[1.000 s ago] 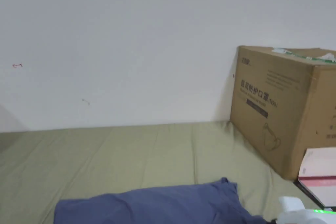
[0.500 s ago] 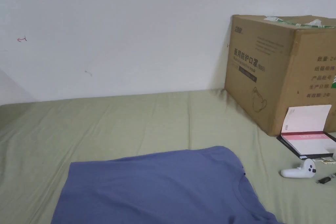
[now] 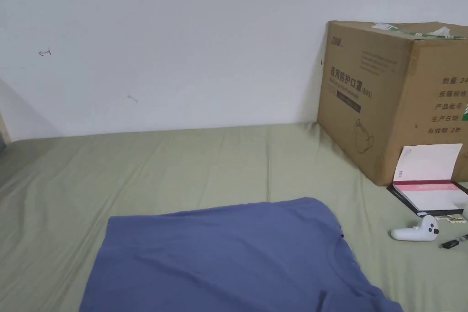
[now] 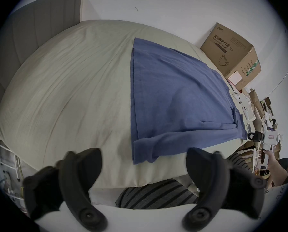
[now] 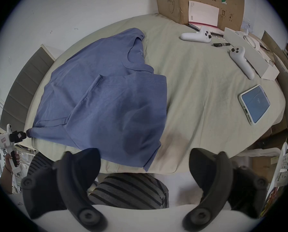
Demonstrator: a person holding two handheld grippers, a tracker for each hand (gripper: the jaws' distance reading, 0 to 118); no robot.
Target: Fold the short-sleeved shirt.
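Where the shirt lies: the blue shirt (image 3: pixel 228 258) is spread on the bed (image 3: pixel 183 166), collar toward the cardboard box (image 3: pixel 393 98), its near edge reaching the bed's near edge in front of the person.
How it lies: in the right gripper view the near part looks turned in over the body, and the far part is flat and single.
Step in hand: judged from this, one side fold is laid and both tools are off the cloth, between grips.
Left tool (image 4: pixel 143 153): jaws wide apart, nothing between them, held off the bed's near edge by the shirt's hem-end corner.
Right tool (image 5: pixel 145 153): jaws also spread and empty, held off the near edge by the corner nearer the collar.
Contact: from the opposite gripper view each tool seems close to a shirt corner; whether it touches, I cannot tell.
Next move: probably a reach across to pinch the far side at two points and bring it over evenly.
Around it: a white controller (image 3: pixel 413 231) and a booklet (image 3: pixel 429 176) lie beside the box, and a phone (image 5: pixel 254 104) is well apart from the shirt.
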